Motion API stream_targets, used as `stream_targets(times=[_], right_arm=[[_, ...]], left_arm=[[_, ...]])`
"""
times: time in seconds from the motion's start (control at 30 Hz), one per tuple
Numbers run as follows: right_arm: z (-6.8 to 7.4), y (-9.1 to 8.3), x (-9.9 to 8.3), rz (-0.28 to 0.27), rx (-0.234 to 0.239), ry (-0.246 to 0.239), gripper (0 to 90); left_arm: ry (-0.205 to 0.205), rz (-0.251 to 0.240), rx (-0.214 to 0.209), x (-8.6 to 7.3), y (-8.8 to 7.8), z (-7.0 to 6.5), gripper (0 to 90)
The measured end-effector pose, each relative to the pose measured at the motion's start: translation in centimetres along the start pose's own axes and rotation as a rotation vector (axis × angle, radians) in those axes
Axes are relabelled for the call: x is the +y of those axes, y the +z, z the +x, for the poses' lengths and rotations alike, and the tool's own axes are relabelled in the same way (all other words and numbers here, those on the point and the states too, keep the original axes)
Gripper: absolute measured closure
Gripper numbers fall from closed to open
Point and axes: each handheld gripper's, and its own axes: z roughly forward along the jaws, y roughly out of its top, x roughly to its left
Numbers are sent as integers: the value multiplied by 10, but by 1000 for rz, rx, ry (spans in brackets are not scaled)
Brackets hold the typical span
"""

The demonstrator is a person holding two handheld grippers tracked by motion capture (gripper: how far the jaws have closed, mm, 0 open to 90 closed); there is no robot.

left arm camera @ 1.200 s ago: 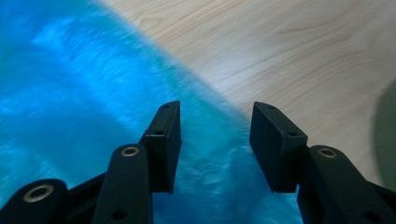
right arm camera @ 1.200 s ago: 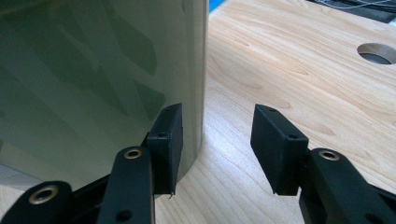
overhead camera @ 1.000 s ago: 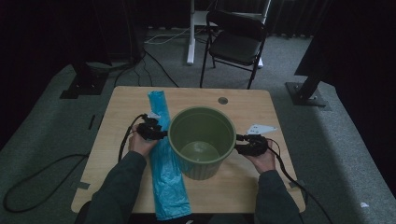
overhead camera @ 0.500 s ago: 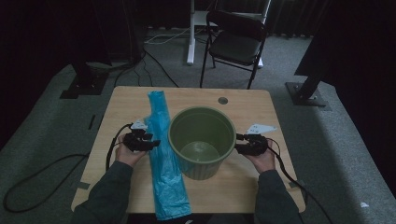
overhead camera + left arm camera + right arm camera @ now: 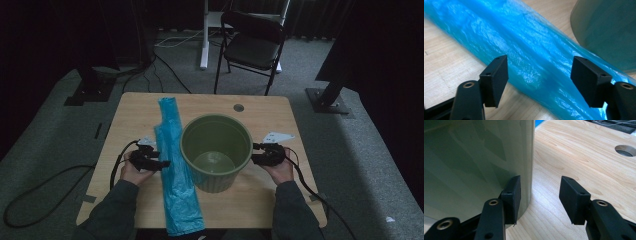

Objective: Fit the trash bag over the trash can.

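We take this as lining the green bin (image 5: 216, 150) with the blue bag (image 5: 175, 170), which lies flat on the table (image 5: 260, 107) just left of the bin. Our left tool (image 5: 162, 163) hangs open over the bag's middle; our right tool (image 5: 254, 153) is open beside the bin's right wall. Next, we should close on the plastic.

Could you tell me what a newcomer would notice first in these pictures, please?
A big green bucket stands mid-table, with a long blue plastic bag lying flat along its left. The left gripper, jaws open, sits at the bag's edge; the right gripper, also open, is beside the bucket's wall.
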Motion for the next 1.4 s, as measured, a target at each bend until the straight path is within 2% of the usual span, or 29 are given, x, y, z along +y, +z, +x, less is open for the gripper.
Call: stream_targets(times=[0.1, 0.2, 0.23, 0.3, 0.37, 0.43, 0.5, 0.7, 0.87, 0.97, 1.07, 1.27, 1.4], right_arm=[[0, 0, 0, 0, 1, -4, 512], [1, -2, 0, -1, 1, -6, 511], [1, -2, 0, -1, 1, -6, 511], [0, -3, -1, -3, -1, -2, 511], [0, -4, -2, -7, -3, 3, 512], [-1, -5, -2, -11, -4, 2, 511], [-1, -7, -2, -17, -4, 5, 511], [0, -7, -3, -15, -5, 1, 511], [0, -6, -3, -11, -4, 2, 511], [1, -6, -3, -9, -3, 1, 511], [1, -6, -3, -8, -4, 1, 511], [1, -7, -5, -6, -10, 4, 511], [1, -7, -5, -4, -10, 0, 511]], left_arm=[[2, 32, 7, 1, 5, -3, 272], [9, 33, 46, 1, 3, -6, 271], [9, 33, 46, 1, 3, -6, 271], [-8, 64, 63, -1, 7, -5, 271], [-10, 95, 53, -1, 10, -4, 271], [-10, 102, 58, -1, 11, -4, 270], [-14, 119, 84, -2, 12, -2, 255], [-24, 119, 103, 0, 15, 0, 255], [11, 122, 139, 6, 23, -1, 255], [55, 135, 201, 12, 30, -4, 255], [57, 130, 205, 16, 34, -2, 260], [40, 116, 215, 27, 35, 12, 511], [9, 108, 240, 39, 44, 22, 540]])
